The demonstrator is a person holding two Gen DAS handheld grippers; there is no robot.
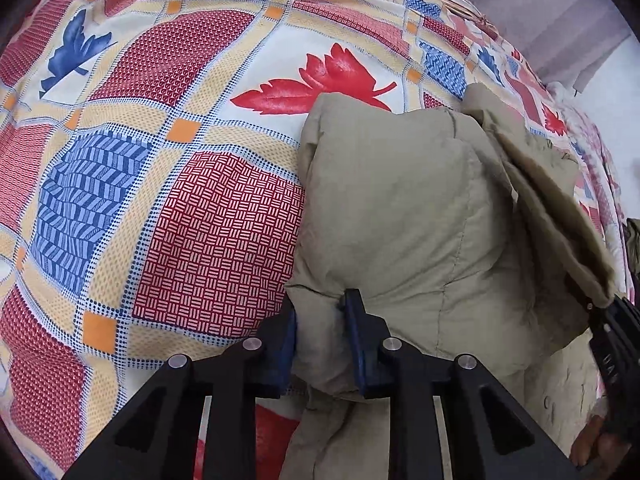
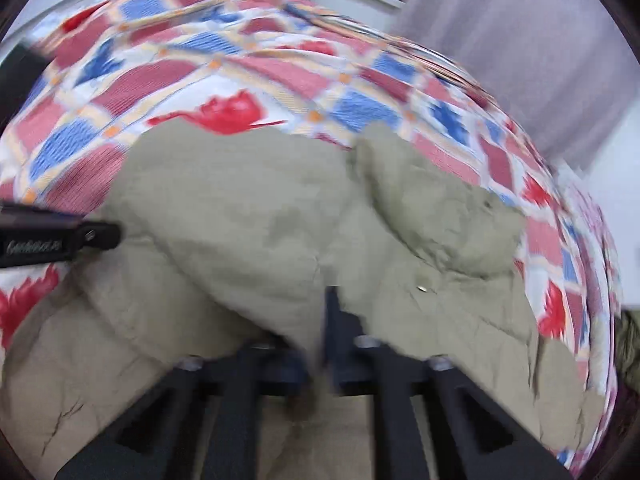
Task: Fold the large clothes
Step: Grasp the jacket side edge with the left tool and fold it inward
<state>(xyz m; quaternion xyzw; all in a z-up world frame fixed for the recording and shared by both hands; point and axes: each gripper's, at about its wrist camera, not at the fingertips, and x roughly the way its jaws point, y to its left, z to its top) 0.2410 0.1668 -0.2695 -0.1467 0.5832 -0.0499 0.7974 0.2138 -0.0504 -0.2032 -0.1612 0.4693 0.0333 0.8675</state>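
The left gripper (image 1: 320,320) is clamped on a padded fold of the khaki coat (image 1: 420,208), whose bulk runs toward one o'clock over the patterned bedspread (image 1: 160,160), while the right gripper (image 2: 320,320), jaws together on the coat's edge, sits equally close.

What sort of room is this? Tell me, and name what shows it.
Most likely a bedroom at home: a patchwork bedspread with leaf prints covers a wide soft surface, a puffy beige jacket lies on it, and a grey curtain hangs behind.
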